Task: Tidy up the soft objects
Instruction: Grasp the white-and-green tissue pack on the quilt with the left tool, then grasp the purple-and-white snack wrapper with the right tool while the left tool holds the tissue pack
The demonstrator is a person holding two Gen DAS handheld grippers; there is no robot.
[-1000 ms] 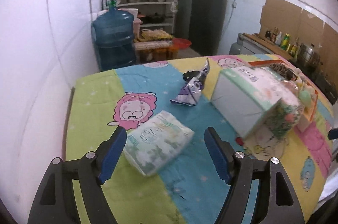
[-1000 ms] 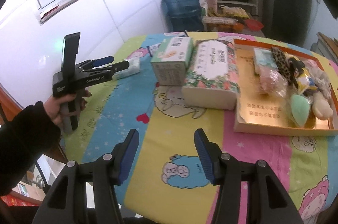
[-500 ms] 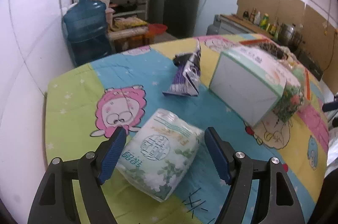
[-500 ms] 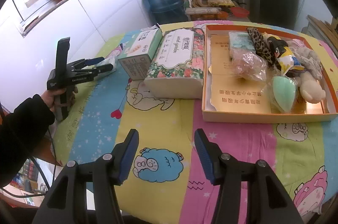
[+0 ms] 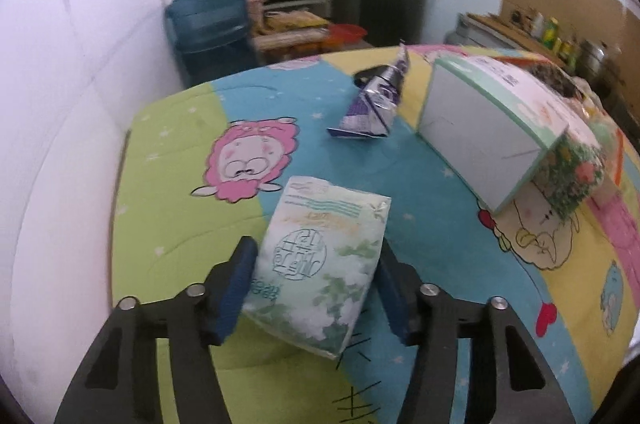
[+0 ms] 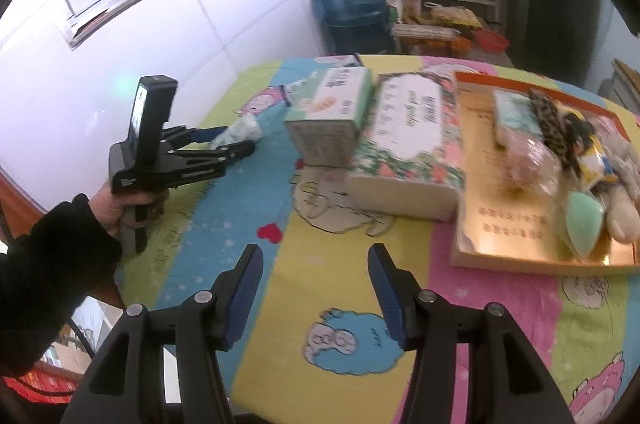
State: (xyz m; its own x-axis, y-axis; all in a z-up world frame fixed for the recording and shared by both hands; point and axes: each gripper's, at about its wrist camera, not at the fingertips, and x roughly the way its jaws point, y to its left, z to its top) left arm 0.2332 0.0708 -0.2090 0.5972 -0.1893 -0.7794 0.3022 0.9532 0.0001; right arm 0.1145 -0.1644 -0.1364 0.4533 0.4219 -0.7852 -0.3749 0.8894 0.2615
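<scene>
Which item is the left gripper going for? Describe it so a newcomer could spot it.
On the cartoon-print tablecloth, near the green corner by the white wall, a soft tissue pack lies between the closing jaws of the left gripper. Unlike the rigid tissue box and purple tube beyond, it is a squashy white wrapper printed with green leaves.

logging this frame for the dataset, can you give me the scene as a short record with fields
surface: table under a cartoon-print cloth
left gripper: jaws closing around the soft tissue pack, pads at its sides
right gripper: open, nothing between the jaws, above the cloth
orange tray: holds a plush toy, a green sponge and other soft things
beside tray: floral tissue box, then a green-edged box
loose item: purple tube lying on the cloth
</scene>
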